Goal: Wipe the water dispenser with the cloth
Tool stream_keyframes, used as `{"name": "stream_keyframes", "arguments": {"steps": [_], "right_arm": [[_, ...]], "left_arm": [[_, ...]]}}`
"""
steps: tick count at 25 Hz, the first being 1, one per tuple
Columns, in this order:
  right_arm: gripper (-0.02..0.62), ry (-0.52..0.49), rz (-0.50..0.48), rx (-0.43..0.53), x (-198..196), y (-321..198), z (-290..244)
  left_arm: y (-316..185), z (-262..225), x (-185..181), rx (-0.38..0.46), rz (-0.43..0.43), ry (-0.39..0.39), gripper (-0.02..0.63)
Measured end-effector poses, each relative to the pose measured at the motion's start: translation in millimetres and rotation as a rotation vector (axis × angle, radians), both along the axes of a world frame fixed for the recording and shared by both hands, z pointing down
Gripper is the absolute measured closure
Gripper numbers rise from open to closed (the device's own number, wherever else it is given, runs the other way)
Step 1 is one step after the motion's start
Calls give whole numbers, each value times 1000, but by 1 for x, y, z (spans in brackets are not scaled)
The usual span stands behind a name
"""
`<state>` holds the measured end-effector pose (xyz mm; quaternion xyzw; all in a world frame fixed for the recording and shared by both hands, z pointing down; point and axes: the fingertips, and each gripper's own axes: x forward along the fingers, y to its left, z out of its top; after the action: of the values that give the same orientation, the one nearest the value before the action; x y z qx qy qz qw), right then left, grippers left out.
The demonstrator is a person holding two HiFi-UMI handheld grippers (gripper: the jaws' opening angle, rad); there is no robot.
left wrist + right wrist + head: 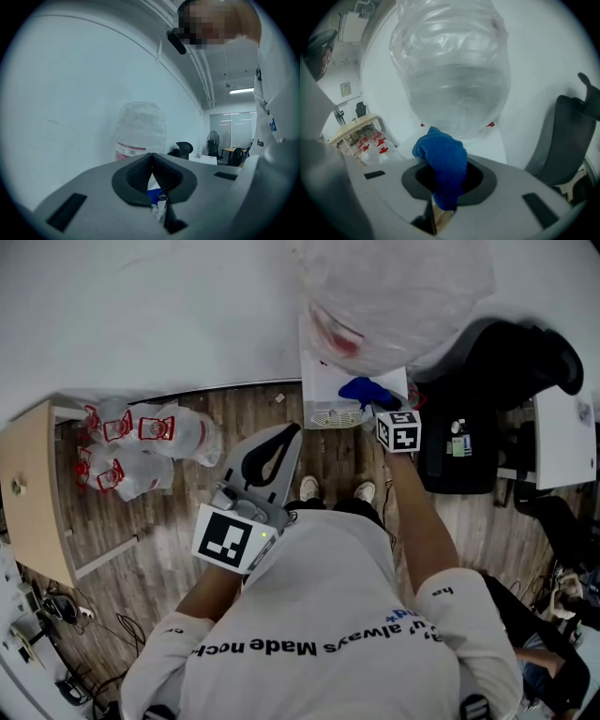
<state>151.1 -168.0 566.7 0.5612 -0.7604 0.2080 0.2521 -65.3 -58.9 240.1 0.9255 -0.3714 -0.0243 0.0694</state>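
Head view: the right gripper [375,405] holds the blue cloth [364,390] over the top of the white water dispenser [323,395], below its bottle [394,287]. Left gripper view: the left gripper [151,161] is closed on nothing. Right gripper view: the jaws pinch the bunched cloth, which looks soft and light and is best gripped mid-fold.

The cloth [440,159] in my right gripper [440,185] looks like matt, nubbly blue knit. Beyond its jaws, the bottle [450,70] is clear, crinkled, glossy plastic on the water dispenser [319,390], itself smooth white plastic. My left gripper [151,176] is matt grey plastic with ribbed black pads [136,176]. The floor [187,521] below both is woodgrain plank.
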Motion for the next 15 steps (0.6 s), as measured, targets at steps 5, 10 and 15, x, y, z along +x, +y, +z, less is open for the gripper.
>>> {"name": "stream_keyframes", "arguments": {"steps": [5,10,15], "right_arm": [[517,53,73,43,36,-25,-15],[517,92,94,28,45,-46,-2],[515,96,92,18,47,-54,16]], "left_arm": [[-2,-1,6,1,12,1,588],[-7,-2,12,4,15,-2,588],[-13,0,12,-3,6,-13,588]]}}
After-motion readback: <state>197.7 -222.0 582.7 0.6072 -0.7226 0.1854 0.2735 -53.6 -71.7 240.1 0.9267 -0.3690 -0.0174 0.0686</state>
